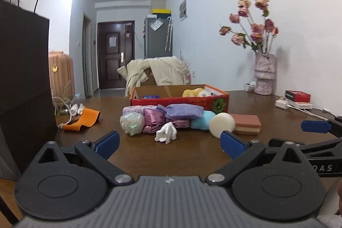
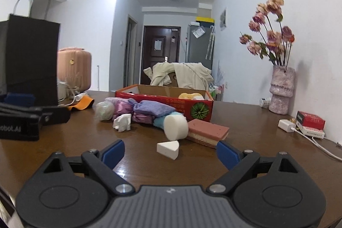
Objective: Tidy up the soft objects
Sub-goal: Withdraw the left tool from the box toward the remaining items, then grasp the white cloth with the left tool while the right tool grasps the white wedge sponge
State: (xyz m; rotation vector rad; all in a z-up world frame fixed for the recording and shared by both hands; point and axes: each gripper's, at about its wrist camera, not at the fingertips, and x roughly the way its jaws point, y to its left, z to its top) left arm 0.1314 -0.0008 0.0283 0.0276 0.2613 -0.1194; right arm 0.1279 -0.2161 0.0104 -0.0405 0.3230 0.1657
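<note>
Clutter of soft objects lay on the glossy brown table (image 2: 245,121) against a red cardboard box (image 2: 171,103): shiny purple satin bundle (image 2: 124,107), ribbed lilac cloth (image 2: 156,109), white foam cylinder (image 2: 176,127), layered pink sponge block (image 2: 208,131), small white foam wedge (image 2: 168,147). Left gripper (image 1: 170,143) and right gripper (image 2: 170,152) both stood wide apart, holding nothing; "obot.AI" read on the left gripper's side.

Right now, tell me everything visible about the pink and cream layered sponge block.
The layered sponge block is a flat rectangular slab: dusty pink, pitted top layer over a cream layer, with a darker base edge. It lies flat on the brown table, in front of the red box's corner. The white foam cylinder rests against its left end. Neither gripper touches it.
</note>
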